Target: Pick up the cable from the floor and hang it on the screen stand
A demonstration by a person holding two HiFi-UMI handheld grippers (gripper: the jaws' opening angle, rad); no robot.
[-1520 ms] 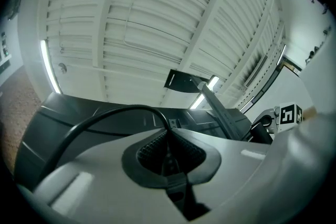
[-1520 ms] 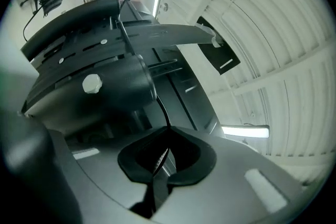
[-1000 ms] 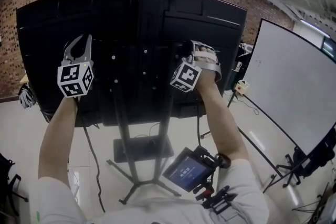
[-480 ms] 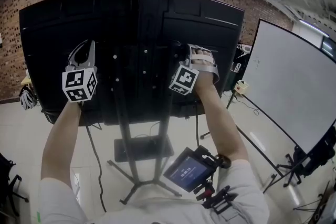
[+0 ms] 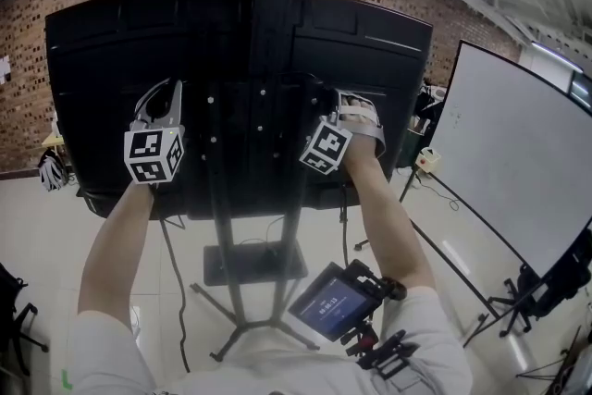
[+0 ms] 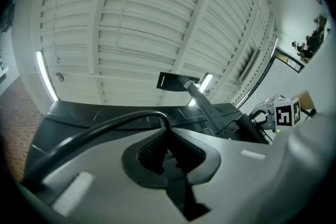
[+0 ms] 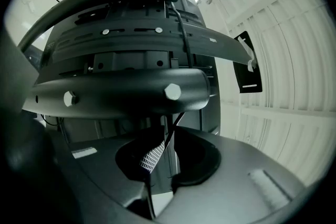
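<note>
The big black screen (image 5: 111,51) shows its back, mounted on the black stand column (image 5: 274,32). My left gripper (image 5: 163,99) is raised against the screen left of the column. In the left gripper view it (image 6: 167,148) is shut on the black cable (image 6: 100,131), which arches in from the left. My right gripper (image 5: 357,106) is up by the column's right side. In the right gripper view its jaws (image 7: 166,153) stand a little apart with the thin cable (image 7: 170,134) running between them, up behind a bolted stand crossbar (image 7: 115,96).
The stand's base plate (image 5: 252,264) and legs (image 5: 236,324) rest on the pale floor below. A whiteboard (image 5: 509,153) on a tripod stands to the right. A device with a lit display (image 5: 331,299) hangs at the person's chest. A brick wall is behind the screen.
My left gripper has shifted right and slightly down, closer to the stand column. The right gripper has stayed by the column.
</note>
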